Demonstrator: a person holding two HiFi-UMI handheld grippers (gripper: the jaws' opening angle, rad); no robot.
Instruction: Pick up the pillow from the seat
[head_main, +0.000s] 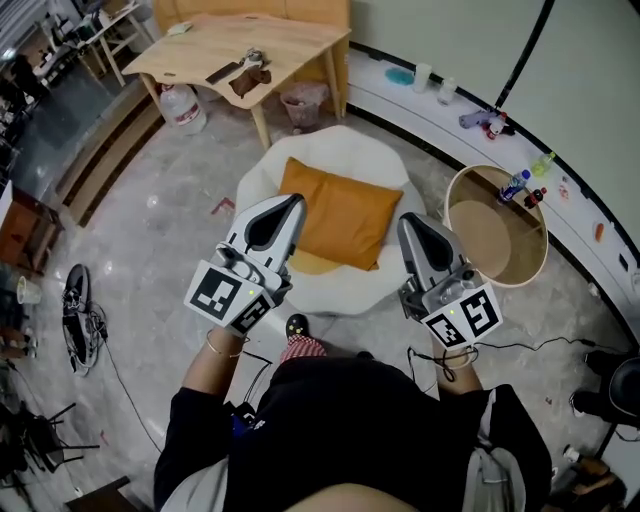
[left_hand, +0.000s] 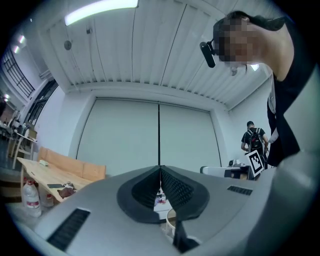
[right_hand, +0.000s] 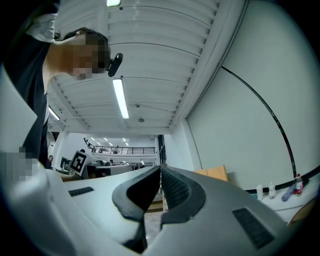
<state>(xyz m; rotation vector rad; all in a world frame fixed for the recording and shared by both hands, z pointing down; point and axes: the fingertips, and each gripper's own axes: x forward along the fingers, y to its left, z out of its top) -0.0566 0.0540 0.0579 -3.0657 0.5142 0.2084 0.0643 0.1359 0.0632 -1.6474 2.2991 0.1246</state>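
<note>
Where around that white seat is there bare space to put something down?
The floor left of the seat, toward the water jug, is nearly bare. The round side table on its right is mostly free; bottles crowd its far rim. The pillow covers the seat's middle, and cables clutter the far-left floor.

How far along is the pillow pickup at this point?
Nothing looks done: the orange pillow lies flat on the white seat. In hand: the left gripper and right gripper show either side of it in the head view, both shut and empty. Left: open, grasp the pillow and lift it.
</note>
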